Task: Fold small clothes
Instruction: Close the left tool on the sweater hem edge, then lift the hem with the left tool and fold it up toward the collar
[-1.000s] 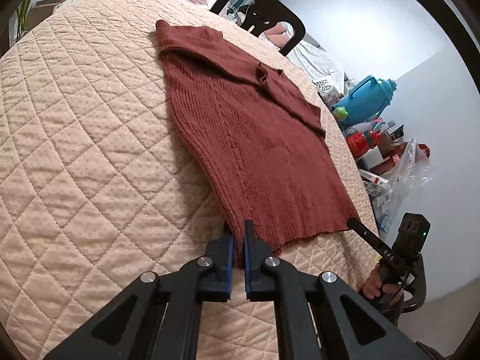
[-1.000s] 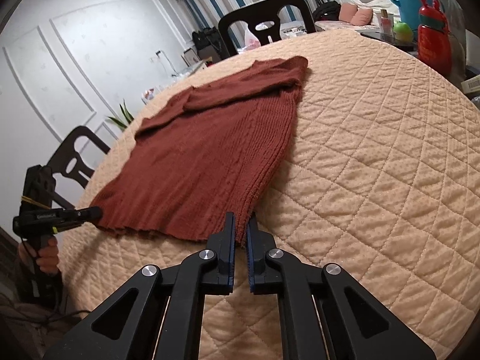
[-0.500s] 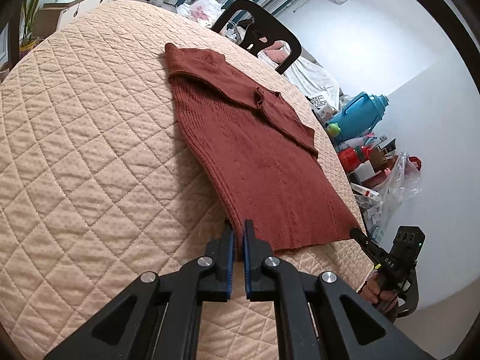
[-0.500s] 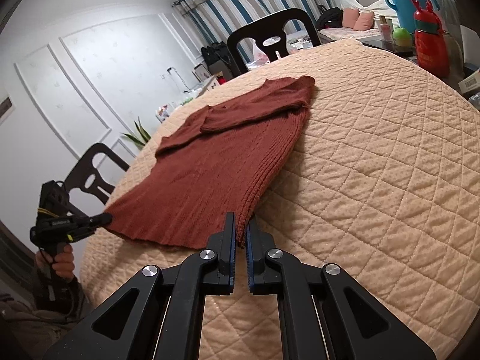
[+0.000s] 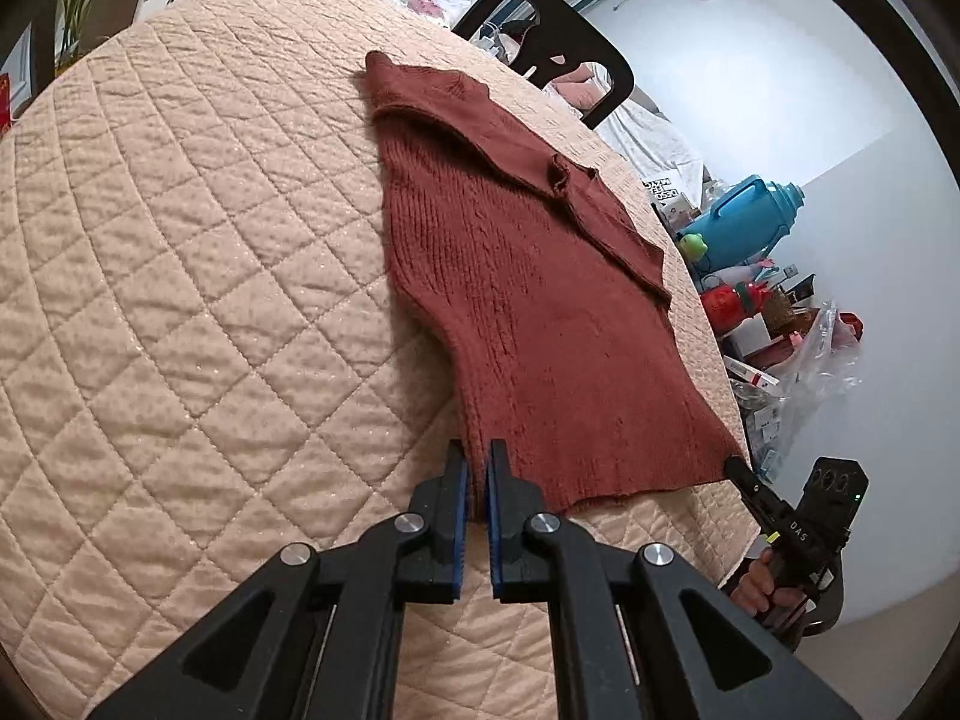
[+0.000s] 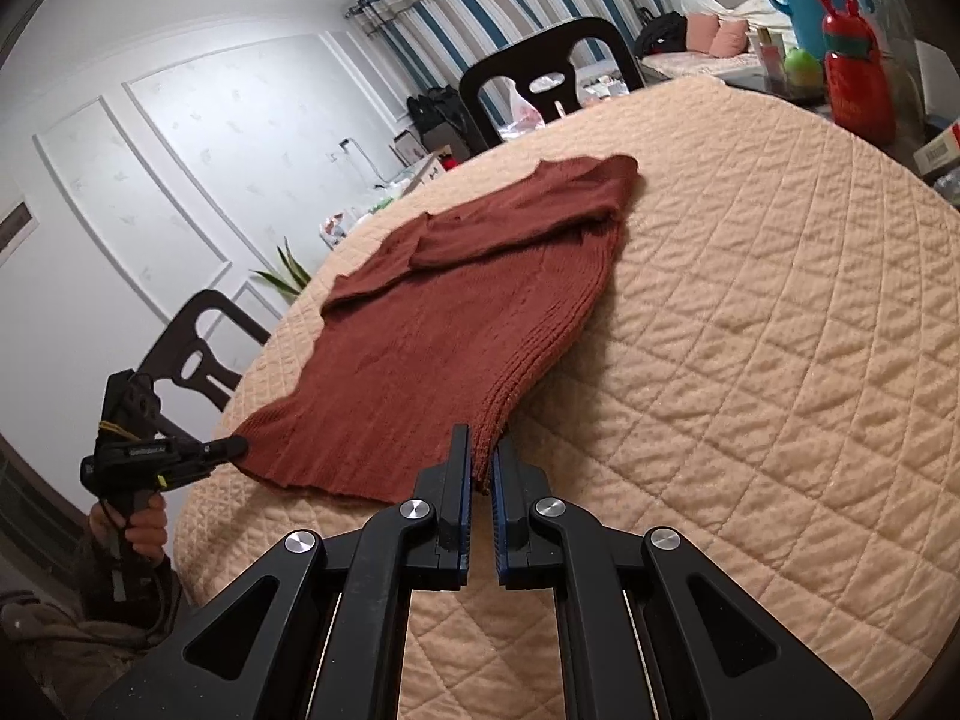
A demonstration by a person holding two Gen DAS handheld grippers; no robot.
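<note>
A rust-red knit sweater (image 5: 540, 300) lies on the quilted beige table cover (image 5: 180, 300), sleeves folded across its upper part. My left gripper (image 5: 474, 468) is shut on the sweater's near left hem corner. My right gripper (image 6: 480, 462) is shut on the other hem corner; the sweater (image 6: 456, 336) stretches away from it. The right gripper also shows at the far hem corner in the left wrist view (image 5: 735, 468), and the left gripper at the hem in the right wrist view (image 6: 234, 447). The hem is lifted slightly off the cover.
A black chair (image 5: 552, 60) stands behind the table, another (image 6: 198, 348) at its left side. A blue jug (image 5: 750, 222), a red bottle (image 6: 855, 84) and clutter sit beyond the right edge. The quilted cover (image 6: 750, 330) spreads wide beside the sweater.
Both grippers have risen and pulled back a little with the hem corners held. The sweater's lower edge has lifted and the body is drawn tauter.
</note>
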